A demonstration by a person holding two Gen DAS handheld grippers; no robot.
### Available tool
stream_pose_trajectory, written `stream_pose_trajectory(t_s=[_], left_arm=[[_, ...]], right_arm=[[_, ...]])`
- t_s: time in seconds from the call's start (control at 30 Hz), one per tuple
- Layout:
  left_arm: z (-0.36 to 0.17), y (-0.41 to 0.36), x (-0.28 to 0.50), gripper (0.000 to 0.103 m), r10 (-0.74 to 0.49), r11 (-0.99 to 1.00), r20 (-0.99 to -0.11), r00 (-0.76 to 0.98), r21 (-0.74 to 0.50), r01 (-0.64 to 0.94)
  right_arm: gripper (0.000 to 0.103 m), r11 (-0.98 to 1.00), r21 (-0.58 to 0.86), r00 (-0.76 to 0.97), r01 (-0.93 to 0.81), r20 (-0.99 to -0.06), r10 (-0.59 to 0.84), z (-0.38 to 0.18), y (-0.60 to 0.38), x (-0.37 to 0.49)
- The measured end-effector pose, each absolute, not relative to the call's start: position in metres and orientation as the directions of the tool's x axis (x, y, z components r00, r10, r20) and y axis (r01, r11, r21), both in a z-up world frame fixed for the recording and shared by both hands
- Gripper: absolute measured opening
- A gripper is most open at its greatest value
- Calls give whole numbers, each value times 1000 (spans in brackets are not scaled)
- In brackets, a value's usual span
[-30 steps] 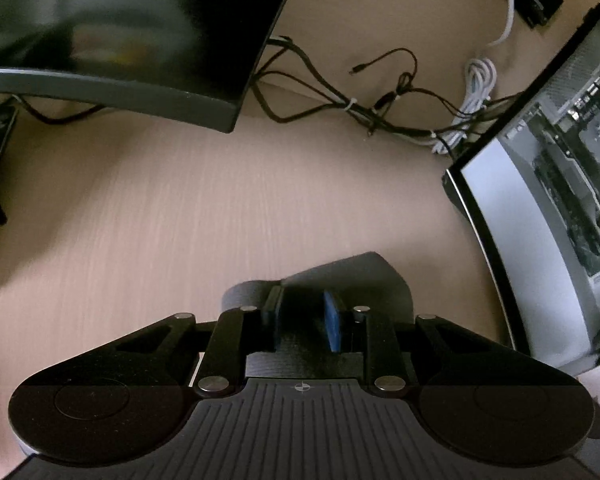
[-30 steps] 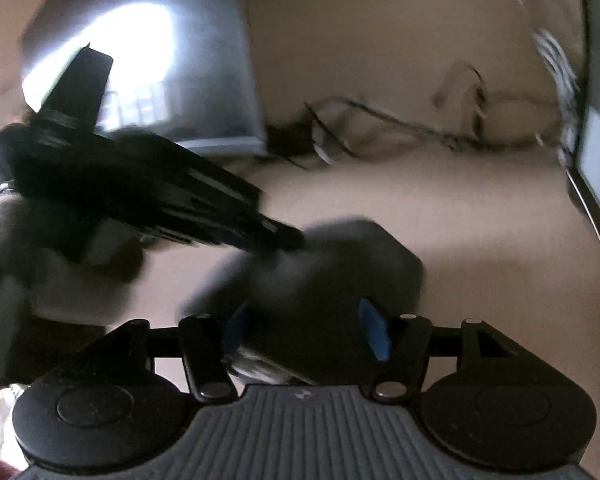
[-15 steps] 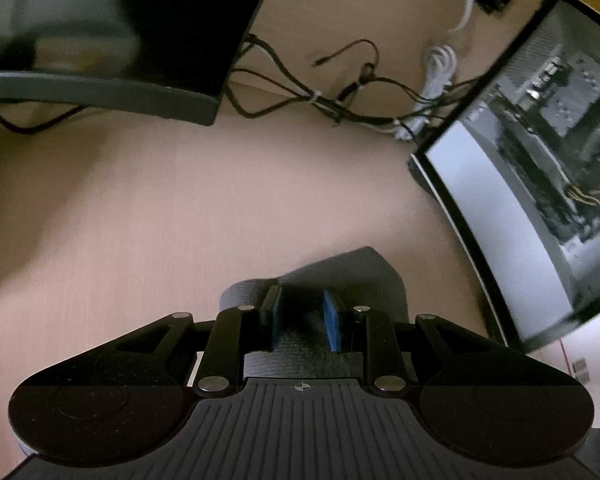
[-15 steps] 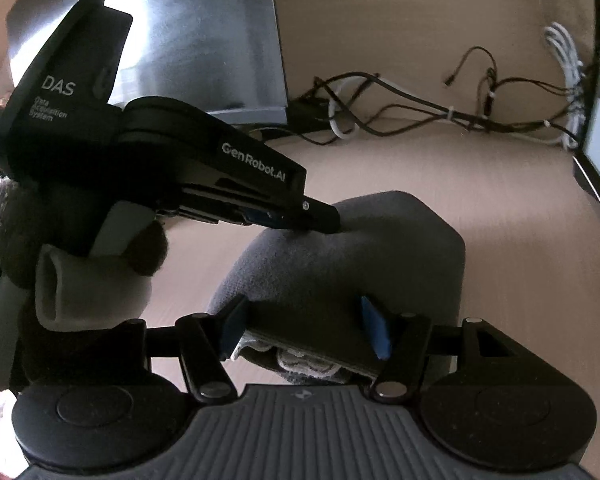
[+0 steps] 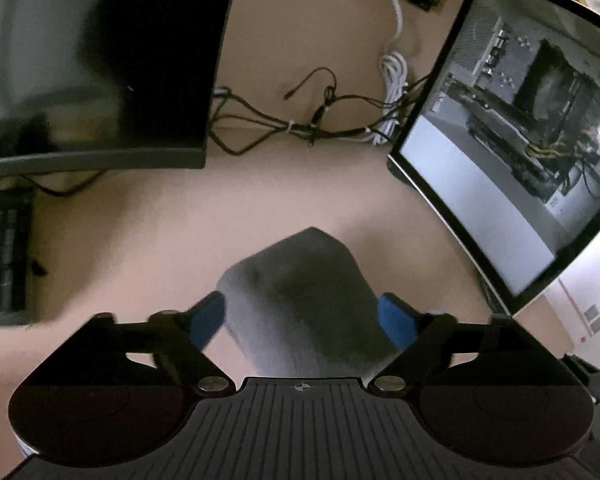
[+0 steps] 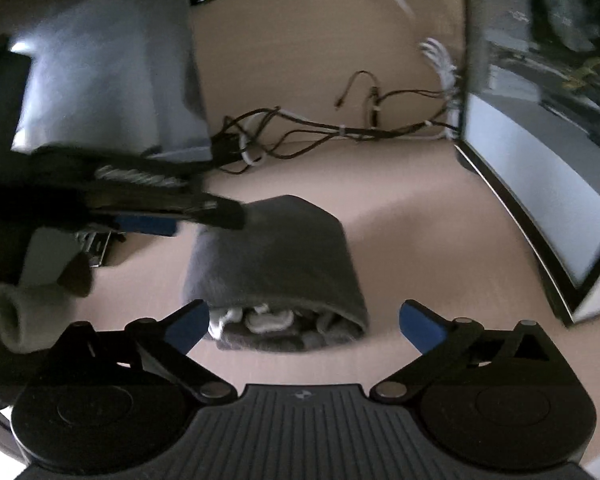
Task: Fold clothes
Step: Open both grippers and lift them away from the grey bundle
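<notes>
A folded grey garment [image 6: 272,256] lies in a compact bundle on the wooden desk, its layered edges with white trim facing the right wrist camera. It also shows in the left wrist view [image 5: 300,300]. My left gripper [image 5: 302,318] is open, its blue pads on either side of the bundle without pressing it. In the right wrist view the left gripper [image 6: 204,210] reaches in from the left, its tip at the bundle's far left corner. My right gripper [image 6: 304,324] is open and empty, just in front of the bundle's near edge.
A dark monitor [image 5: 92,60] stands at the back left and a computer case with a glass side [image 5: 512,140] at the right. Tangled cables [image 5: 312,124] run along the back of the desk. A keyboard [image 5: 4,256] lies at the far left.
Both grippers have opened and let go of the garment. The right gripper has drawn back from it. The bundle now rests on the desk.
</notes>
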State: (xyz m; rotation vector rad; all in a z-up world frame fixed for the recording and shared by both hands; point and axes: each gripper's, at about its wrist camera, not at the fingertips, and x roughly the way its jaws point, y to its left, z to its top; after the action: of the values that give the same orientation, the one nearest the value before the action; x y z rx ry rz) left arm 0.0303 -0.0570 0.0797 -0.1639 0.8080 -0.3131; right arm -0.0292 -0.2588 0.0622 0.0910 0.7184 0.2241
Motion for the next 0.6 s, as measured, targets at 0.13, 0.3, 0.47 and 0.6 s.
stream_pose_trajectory(t_s=[0.13, 0.3, 0.47, 0.6], left_arm=[[81, -59, -1, 94, -285, 957, -684, 672, -235, 167], [80, -75, -62, 95, -172, 981, -678, 715, -185, 61], [82, -87, -133, 96, -106, 989, -664, 740, -145, 12], [86, -88, -182, 100, -64, 989, -634, 771, -142, -34]], right_arm=[[103, 961, 234, 729, -147, -632, 265, 62, -275, -52], [103, 949, 264, 734, -172, -608, 302, 66, -292, -102], [103, 932, 298, 762, -205, -550, 343, 68, -306, -150], [103, 925, 308, 784, -222, -508, 357, 74, -314, -182]])
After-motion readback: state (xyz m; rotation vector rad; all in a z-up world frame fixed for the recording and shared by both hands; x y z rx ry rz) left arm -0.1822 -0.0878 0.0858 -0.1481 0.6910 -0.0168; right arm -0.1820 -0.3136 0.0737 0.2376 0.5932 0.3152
